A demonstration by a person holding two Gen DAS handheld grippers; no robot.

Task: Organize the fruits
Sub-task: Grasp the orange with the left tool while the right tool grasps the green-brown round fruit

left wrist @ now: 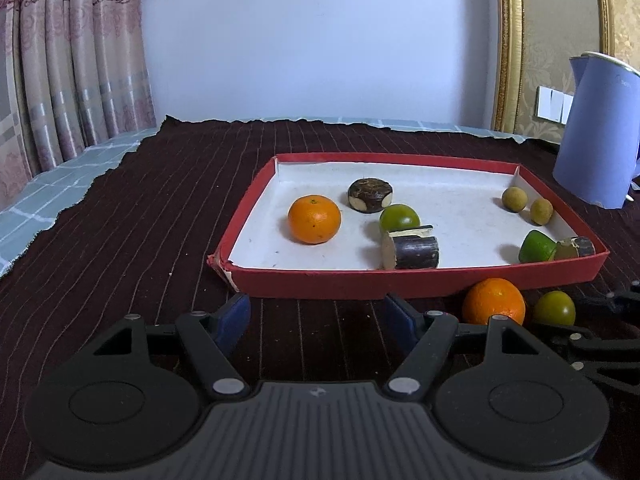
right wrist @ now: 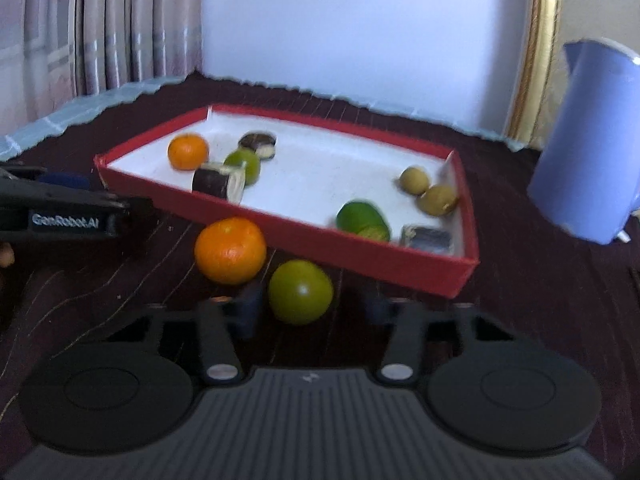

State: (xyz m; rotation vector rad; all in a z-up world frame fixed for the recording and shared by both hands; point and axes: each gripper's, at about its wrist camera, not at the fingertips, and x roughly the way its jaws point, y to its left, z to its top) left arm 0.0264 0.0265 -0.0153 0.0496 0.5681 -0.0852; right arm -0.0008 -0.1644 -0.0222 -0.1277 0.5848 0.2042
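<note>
Right wrist view shows the right gripper (right wrist: 312,312) with its jaws spread around the green citrus (right wrist: 300,292) on the table beside the red tray (right wrist: 400,270), not yet pinching, so the pickup is in hand and next calls for closing and lifting over the rim.

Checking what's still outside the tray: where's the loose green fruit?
Green fruit sits on the dark cloth just outside the red tray, right of the loose orange, between the right gripper fingers, low centre in the right wrist view.
</note>
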